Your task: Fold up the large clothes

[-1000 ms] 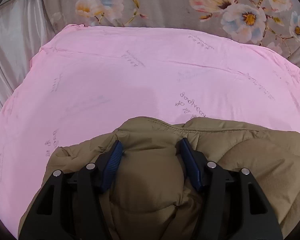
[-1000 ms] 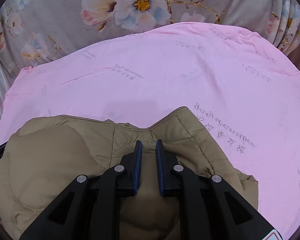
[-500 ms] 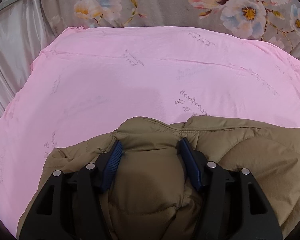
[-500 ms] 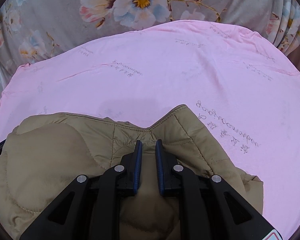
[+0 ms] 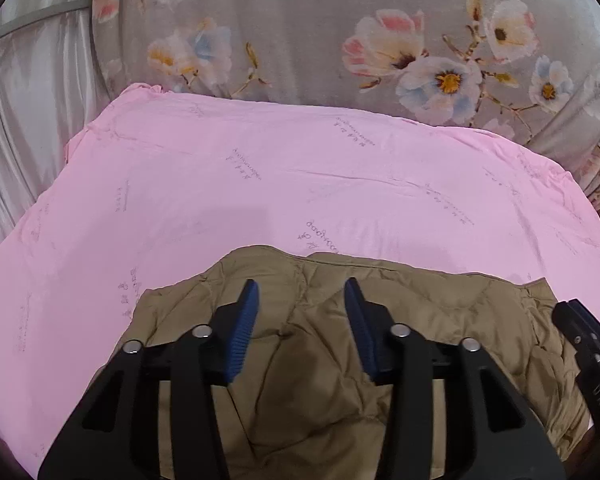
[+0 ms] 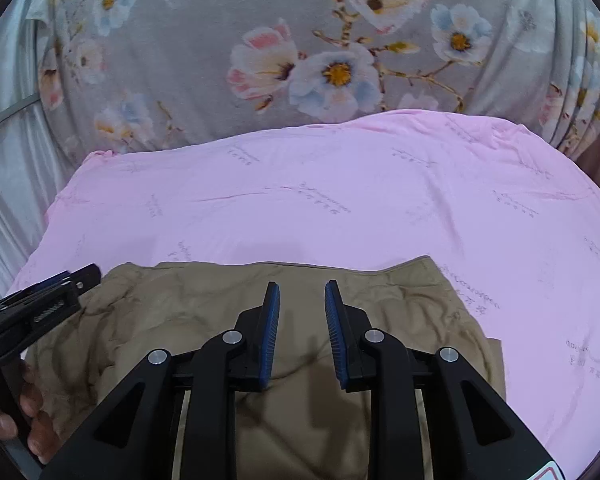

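Khaki padding is lying bunched under both of my cameras: the puffy jacket (image 5: 324,364) is sitting at the near edge of the bed, on the pink sheet (image 5: 260,184) that is covering most of it, with the flowered grey cover (image 6: 204,40) rising beyond the far edge. I am holding the left tongs (image 5: 300,320) over the jacket's left half. Their jaws are closing, yet the blue pads are standing apart with only loose fabric showing below the gap, nothing pinched. The right tongs (image 6: 300,316) are hanging over the right half with their jaws opening, a clear gap between the pads and no cloth in it. So I am judging that neither side is gripping the jacket right now.

What is worrying me from here is the padding itself. It is looking thick and springy, so any fold I have laid may be puffing back open while nothing is pressing on it. If I am closing the left tongs on air or on a single slippery outer layer, the next lift could be dragging one skin of fabric and skewing the bundle toward the near edge, where it could slide off the bed. The two tools are also working close together, and a hand (image 6: 32,420) is showing at the lower left of the right view, so I am risking a knock between them.
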`<state>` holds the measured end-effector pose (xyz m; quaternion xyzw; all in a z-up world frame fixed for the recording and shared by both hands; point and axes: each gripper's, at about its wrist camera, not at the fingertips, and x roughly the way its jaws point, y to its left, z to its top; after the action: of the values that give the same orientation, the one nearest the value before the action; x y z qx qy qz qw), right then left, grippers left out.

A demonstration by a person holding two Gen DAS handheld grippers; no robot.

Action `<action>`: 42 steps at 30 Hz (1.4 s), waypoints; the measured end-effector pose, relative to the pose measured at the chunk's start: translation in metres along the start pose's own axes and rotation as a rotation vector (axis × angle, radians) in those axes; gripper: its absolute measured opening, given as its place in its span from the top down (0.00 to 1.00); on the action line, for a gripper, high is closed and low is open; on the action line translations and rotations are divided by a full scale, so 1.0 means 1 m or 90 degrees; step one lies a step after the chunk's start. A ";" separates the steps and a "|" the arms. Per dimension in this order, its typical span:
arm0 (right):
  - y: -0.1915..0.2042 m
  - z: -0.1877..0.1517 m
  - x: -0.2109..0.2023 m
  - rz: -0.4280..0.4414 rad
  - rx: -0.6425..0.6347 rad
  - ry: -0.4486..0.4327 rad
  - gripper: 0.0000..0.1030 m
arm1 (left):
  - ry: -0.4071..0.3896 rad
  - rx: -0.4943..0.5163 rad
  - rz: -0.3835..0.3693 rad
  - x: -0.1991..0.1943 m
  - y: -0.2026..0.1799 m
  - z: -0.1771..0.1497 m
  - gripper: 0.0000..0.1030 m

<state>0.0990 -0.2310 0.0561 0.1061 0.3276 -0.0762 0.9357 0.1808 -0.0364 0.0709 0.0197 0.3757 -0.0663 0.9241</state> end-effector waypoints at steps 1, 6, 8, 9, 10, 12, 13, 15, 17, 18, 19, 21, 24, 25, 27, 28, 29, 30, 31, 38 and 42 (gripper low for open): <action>0.009 -0.002 -0.001 0.010 -0.007 0.003 0.77 | 0.007 0.005 -0.008 -0.002 -0.006 -0.002 0.84; 0.039 -0.021 0.014 0.033 -0.032 0.034 0.87 | 0.046 0.019 -0.015 0.013 -0.026 -0.017 1.00; 0.044 -0.029 0.025 0.033 -0.031 0.049 0.90 | 0.074 0.008 -0.029 0.028 -0.028 -0.027 1.00; 0.043 -0.033 0.028 0.034 -0.024 0.054 0.90 | 0.088 -0.003 -0.030 0.037 -0.027 -0.030 1.00; 0.041 -0.035 0.033 0.032 -0.020 0.057 0.91 | 0.091 -0.007 -0.027 0.041 -0.026 -0.032 1.00; 0.037 -0.037 0.041 0.034 -0.009 0.064 0.92 | 0.094 -0.007 -0.022 0.049 -0.027 -0.035 1.00; 0.036 -0.038 0.044 0.034 -0.005 0.067 0.93 | 0.093 -0.006 -0.022 0.052 -0.028 -0.036 1.00; 0.033 -0.039 0.052 0.035 0.001 0.074 0.93 | 0.092 -0.004 -0.022 0.056 -0.030 -0.038 1.00; 0.030 -0.041 0.060 0.038 0.009 0.080 0.94 | 0.089 -0.003 -0.023 0.063 -0.031 -0.040 1.00; 0.030 -0.042 0.063 0.039 0.012 0.081 0.94 | 0.087 -0.003 -0.023 0.064 -0.032 -0.041 1.00; 0.030 -0.042 0.065 0.040 0.014 0.082 0.94 | 0.084 0.000 -0.023 0.067 -0.032 -0.042 1.00; 0.027 -0.043 0.071 0.044 0.020 0.084 0.95 | 0.080 0.008 -0.019 0.070 -0.034 -0.043 1.00; 0.024 -0.045 0.075 0.051 0.031 0.086 0.96 | 0.072 0.017 -0.013 0.074 -0.037 -0.045 1.00; 0.024 -0.045 0.077 0.052 0.032 0.086 0.96 | 0.071 0.016 -0.013 0.076 -0.037 -0.045 1.00; 0.023 -0.047 0.078 0.051 0.035 0.086 0.97 | 0.069 0.015 -0.013 0.077 -0.036 -0.046 1.00; 0.023 -0.047 0.079 0.052 0.036 0.087 0.97 | 0.069 0.015 -0.013 0.078 -0.037 -0.046 1.00; 0.022 -0.047 0.080 0.053 0.037 0.088 0.97 | 0.069 0.015 -0.012 0.078 -0.037 -0.046 1.00; 0.021 -0.047 0.081 0.054 0.038 0.089 0.97 | 0.069 0.016 -0.011 0.079 -0.037 -0.046 1.00; 0.021 -0.047 0.081 0.056 0.040 0.090 0.97 | 0.068 0.017 -0.009 0.079 -0.038 -0.047 1.00; 0.021 -0.047 0.063 0.047 0.034 0.075 0.96 | 0.074 0.009 -0.009 0.064 -0.033 -0.048 1.00; 0.028 -0.061 0.005 0.061 0.013 0.037 0.92 | 0.061 -0.017 -0.033 0.018 -0.014 -0.062 0.99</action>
<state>0.0720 -0.1894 0.0106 0.1331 0.3483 -0.0316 0.9273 0.1485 -0.0464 0.0143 0.0004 0.4207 -0.0843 0.9033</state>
